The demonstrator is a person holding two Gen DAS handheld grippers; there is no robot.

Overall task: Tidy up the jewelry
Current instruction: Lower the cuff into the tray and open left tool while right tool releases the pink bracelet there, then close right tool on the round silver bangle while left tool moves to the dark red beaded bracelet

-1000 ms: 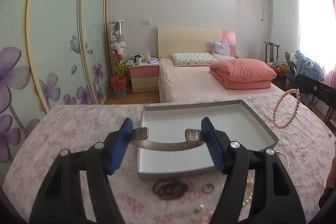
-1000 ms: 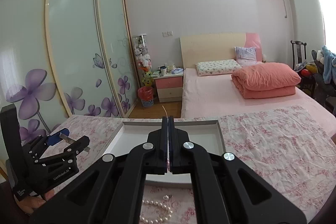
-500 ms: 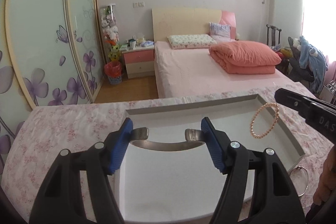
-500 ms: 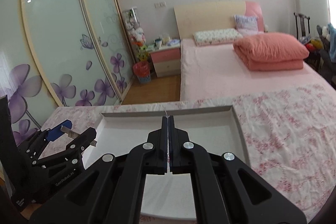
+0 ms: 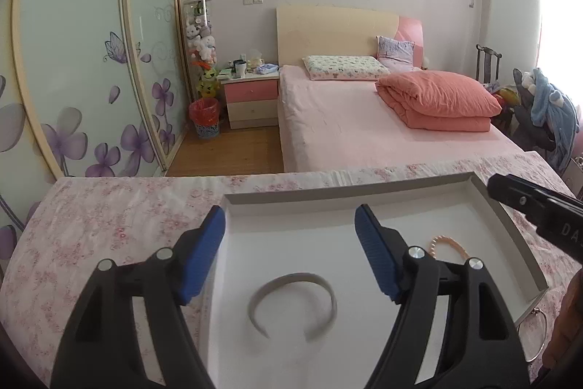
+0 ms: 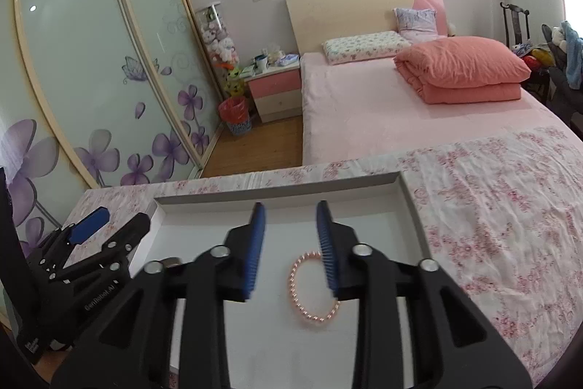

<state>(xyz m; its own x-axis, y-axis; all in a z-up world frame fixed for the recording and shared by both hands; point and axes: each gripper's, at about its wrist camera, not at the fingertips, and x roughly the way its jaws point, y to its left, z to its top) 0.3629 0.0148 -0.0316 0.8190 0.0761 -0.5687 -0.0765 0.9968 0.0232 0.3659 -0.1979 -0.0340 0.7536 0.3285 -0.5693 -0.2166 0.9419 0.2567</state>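
2 pieces now lie on the white floor of the tray: a silver cuff bangle at 6 o'clock of the left gripper, and a pink pearl bracelet just below the right gripper. Both sets of jaws stand apart and hold nothing, so this looks like the release step. Next, I judge, each gripper must lift clear and go for what remains outside; 1 thin ring shows off the tray at 4 o'clock. The tray's raised walls call for a climb before any sideways move. Flowered tablecloth at 3 o'clock offers open room.
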